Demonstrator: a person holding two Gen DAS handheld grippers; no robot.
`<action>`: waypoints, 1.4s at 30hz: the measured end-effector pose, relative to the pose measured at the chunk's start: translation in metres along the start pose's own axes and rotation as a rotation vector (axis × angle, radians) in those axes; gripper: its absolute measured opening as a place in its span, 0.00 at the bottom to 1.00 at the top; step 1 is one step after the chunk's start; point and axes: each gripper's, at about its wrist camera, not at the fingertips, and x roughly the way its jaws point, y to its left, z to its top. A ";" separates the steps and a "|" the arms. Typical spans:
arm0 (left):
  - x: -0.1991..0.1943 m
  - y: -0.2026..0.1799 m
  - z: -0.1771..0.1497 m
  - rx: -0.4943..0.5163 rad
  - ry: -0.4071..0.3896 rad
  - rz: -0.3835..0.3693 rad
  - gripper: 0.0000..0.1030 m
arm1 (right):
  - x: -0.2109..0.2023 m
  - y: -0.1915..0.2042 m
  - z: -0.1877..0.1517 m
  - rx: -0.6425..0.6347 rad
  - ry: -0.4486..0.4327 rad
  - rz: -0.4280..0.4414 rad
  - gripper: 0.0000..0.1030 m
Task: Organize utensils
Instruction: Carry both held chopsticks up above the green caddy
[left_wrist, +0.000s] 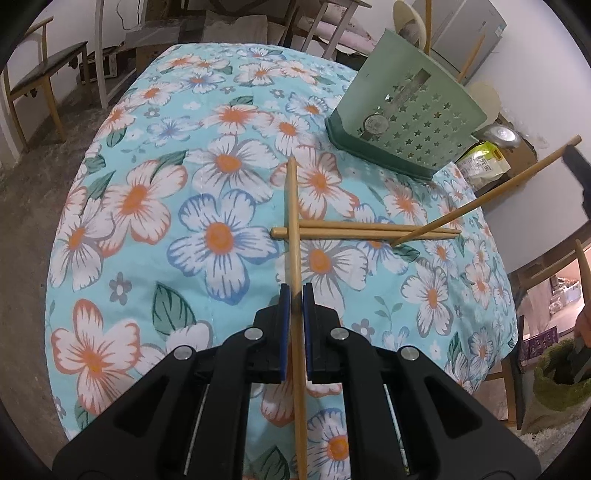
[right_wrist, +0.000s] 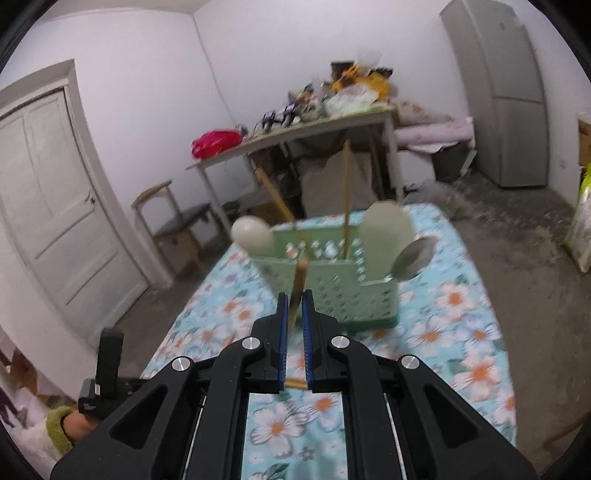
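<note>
Right now the left hand-held gripper (left_wrist: 295, 295) is pinching a wooden chopstick (left_wrist: 294, 221) between its blue pads (left_wrist: 283, 314), the stick running lengthwise through the fingers and out past their tips toward the far side of the bench (left_wrist: 122, 236). Just beyond the tips, that chopstick lies across two more chopsticks (left_wrist: 369, 229) that rest side by side on the flowered blue cloth, pointing left to right. A fourth chopstick (left_wrist: 487, 197) slants down from the upper right — its low tip touches or nearly touches the cloth beside the pair, and its upper end meets a dark shape at the frame edge that I cannot make out clearly.

The right hand-held gripper (right_wrist: 295, 299) is likewise closed on a chopstick (right_wrist: 300, 284), which rises between its pads toward the green utensil holder (right_wrist: 343, 291). This view is blurred, so fine detail is lost. The holder, pierced with star-shaped holes, stands on the far right part of the bench. It already carries two pale spoons (right_wrist: 253, 234), a metal spoon (right_wrist: 415, 258) leaning out on the right, and a couple of upright chopsticks (right_wrist: 346, 199).

Beyond the bench stand a cluttered side table (right_wrist: 295, 129), a wooden chair (right_wrist: 166, 221), a grey door (right_wrist: 55, 206) on the left and a tall refrigerator (right_wrist: 509, 92) on the far right.
</note>
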 end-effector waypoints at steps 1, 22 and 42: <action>-0.002 -0.001 0.001 0.006 -0.007 0.000 0.06 | 0.003 0.002 -0.002 -0.003 0.010 0.007 0.07; 0.000 -0.005 0.030 0.054 -0.057 0.006 0.14 | -0.008 0.019 -0.007 -0.067 -0.018 0.045 0.06; 0.034 -0.004 0.091 0.082 0.045 0.010 0.05 | -0.025 0.005 -0.013 -0.019 -0.023 0.023 0.06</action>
